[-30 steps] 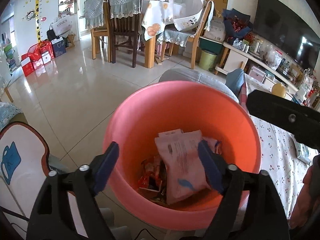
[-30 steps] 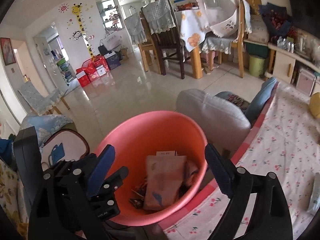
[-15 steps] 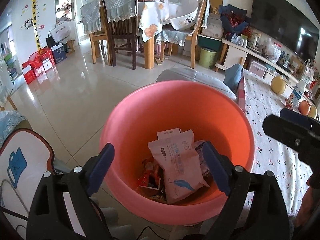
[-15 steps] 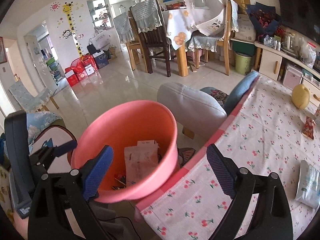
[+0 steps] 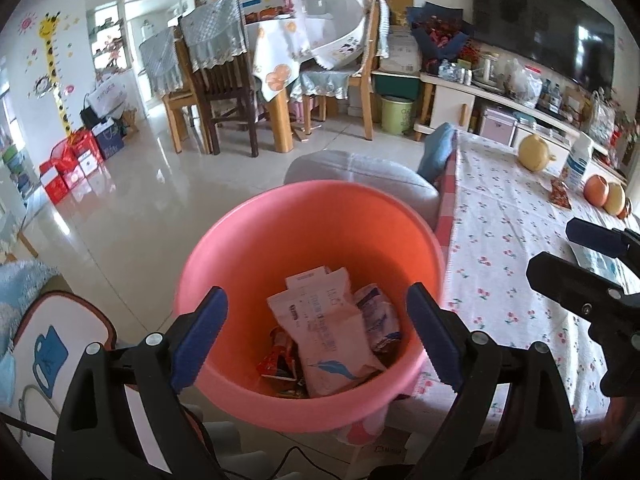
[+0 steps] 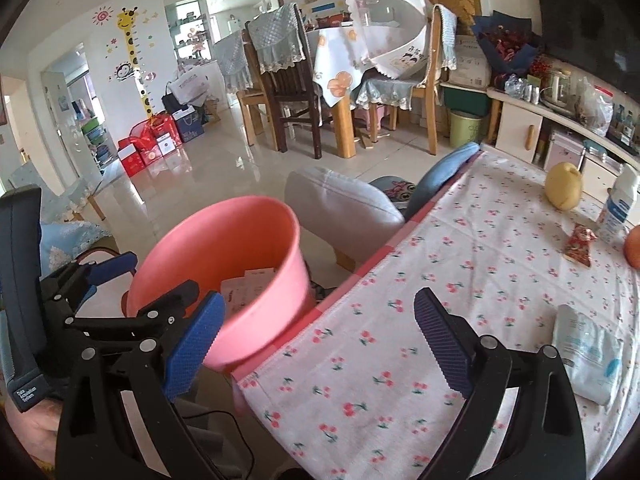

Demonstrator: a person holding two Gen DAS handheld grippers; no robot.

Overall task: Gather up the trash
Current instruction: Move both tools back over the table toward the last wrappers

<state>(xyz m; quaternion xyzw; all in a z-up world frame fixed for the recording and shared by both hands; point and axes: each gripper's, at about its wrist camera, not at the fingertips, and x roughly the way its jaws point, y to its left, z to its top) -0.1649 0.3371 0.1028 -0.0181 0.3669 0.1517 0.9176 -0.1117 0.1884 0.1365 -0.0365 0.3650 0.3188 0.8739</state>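
A pink bin (image 5: 312, 232) stands beside the table's left edge and holds wrappers, among them a large pink packet (image 5: 328, 332). My left gripper (image 5: 316, 332) is open and empty just above the bin. My right gripper (image 6: 320, 332) is open and empty over the cherry-print tablecloth (image 6: 460, 248), right of the bin (image 6: 224, 252). A white-and-blue packet (image 6: 588, 356) lies on the cloth at the right. A small red wrapper (image 6: 578, 246) lies farther back.
A yellow fruit (image 6: 564, 186), a white bottle (image 6: 618, 208) and an orange fruit (image 6: 634, 246) stand at the table's far end. A grey cushioned seat (image 6: 340, 208) is behind the bin. Dining chairs and a table (image 6: 340, 80) stand across the tiled floor.
My right gripper has swung right, from over the bin to over the tablecloth. My left gripper has drawn back a little from the bin. Both stayed open.
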